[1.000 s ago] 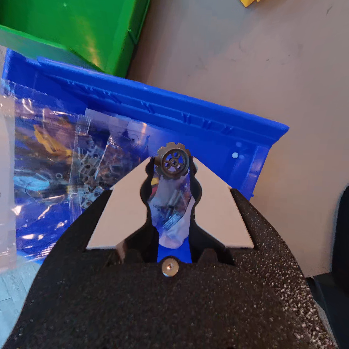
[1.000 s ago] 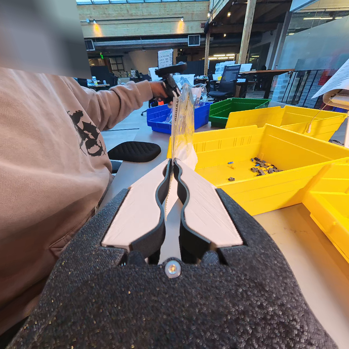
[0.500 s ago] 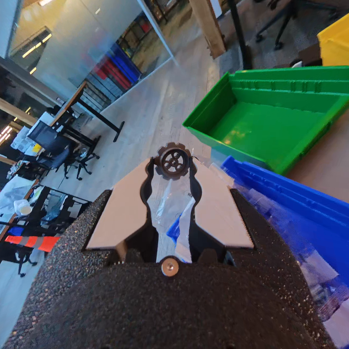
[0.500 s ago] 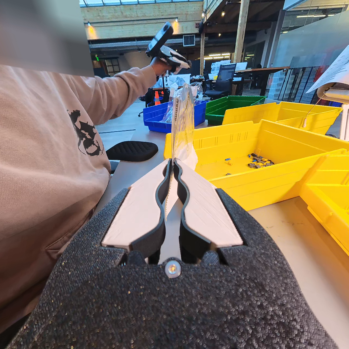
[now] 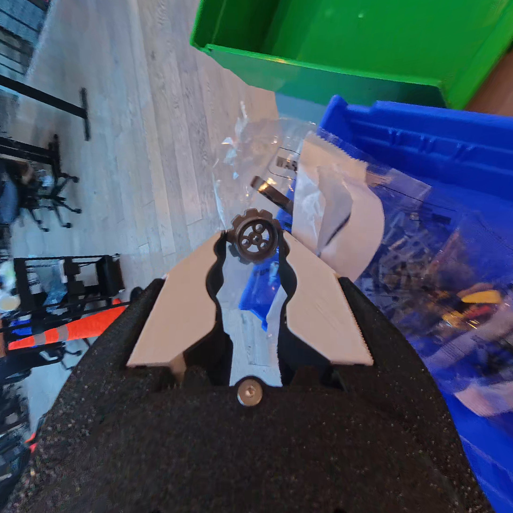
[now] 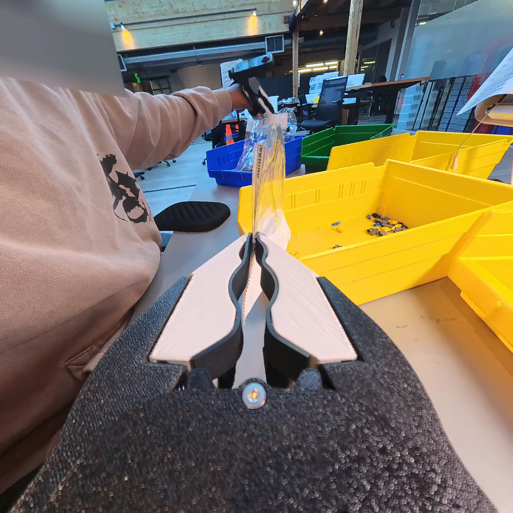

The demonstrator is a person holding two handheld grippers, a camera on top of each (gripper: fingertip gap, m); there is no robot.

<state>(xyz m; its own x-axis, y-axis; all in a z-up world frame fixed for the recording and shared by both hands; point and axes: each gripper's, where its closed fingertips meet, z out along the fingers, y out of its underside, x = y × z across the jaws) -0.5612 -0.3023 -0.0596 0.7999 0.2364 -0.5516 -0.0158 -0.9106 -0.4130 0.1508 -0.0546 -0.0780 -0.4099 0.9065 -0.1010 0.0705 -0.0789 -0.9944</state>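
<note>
My left gripper (image 5: 254,239) is shut on a dark brown gear wheel (image 5: 254,236), pinched at its fingertips. It hovers at the corner of a blue bin (image 5: 433,144) full of clear plastic bags of small parts (image 5: 347,200). In the right wrist view it (image 6: 256,94) is held by a hand above the blue bin (image 6: 222,166). My right gripper (image 6: 254,236) is shut on a flat clear plastic bag (image 6: 268,180) that stands upright from its tips, beside a yellow bin (image 6: 333,272).
A green bin (image 5: 333,63) stands behind the blue one, and shows in the right wrist view too (image 6: 347,138). The yellow bin holds several small loose parts (image 6: 385,224). More yellow bins (image 6: 458,155) stand to the right. A person's sleeve (image 6: 69,222) and a black armrest (image 6: 191,216) are on the left. Tip to tip, the grippers are about 75 cm apart.
The left gripper swung up and away from the blue bin, then tilted back down to its corner, gear wheel still held. The right gripper barely moved and still holds its bag.
</note>
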